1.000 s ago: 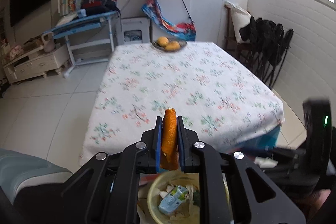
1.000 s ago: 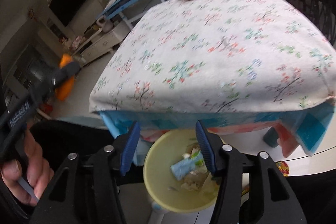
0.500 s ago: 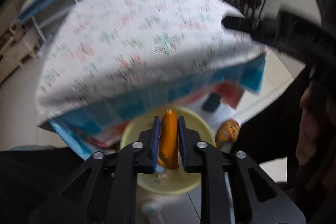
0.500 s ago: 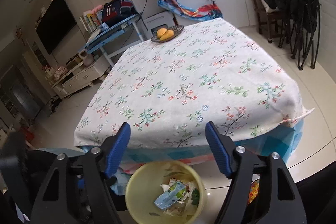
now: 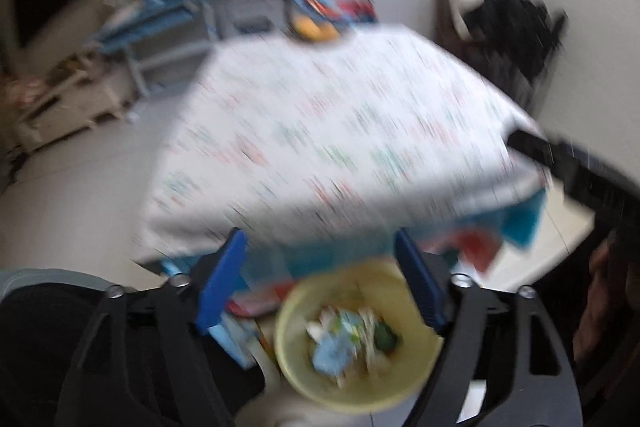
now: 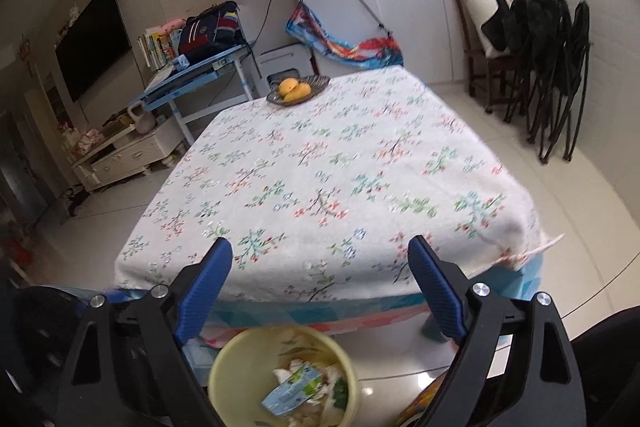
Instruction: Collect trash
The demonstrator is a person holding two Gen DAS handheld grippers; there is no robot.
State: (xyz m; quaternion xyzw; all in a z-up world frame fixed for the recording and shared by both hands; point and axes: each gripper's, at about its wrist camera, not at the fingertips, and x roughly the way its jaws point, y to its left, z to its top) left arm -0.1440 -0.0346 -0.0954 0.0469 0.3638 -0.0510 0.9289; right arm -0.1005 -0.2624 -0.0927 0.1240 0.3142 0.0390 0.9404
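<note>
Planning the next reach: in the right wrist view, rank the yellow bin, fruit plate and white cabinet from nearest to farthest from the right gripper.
From the right gripper:
1. Yellow bin, just below the fingers.
2. Fruit plate, at the table's far edge.
3. White cabinet, against the back wall.

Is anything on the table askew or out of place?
Nothing is spilled. The floral tablecloth holds only a fruit dish at its far edge. One oddity: at the near right corner the cloth sticks out, showing the blue layer underneath.
</note>
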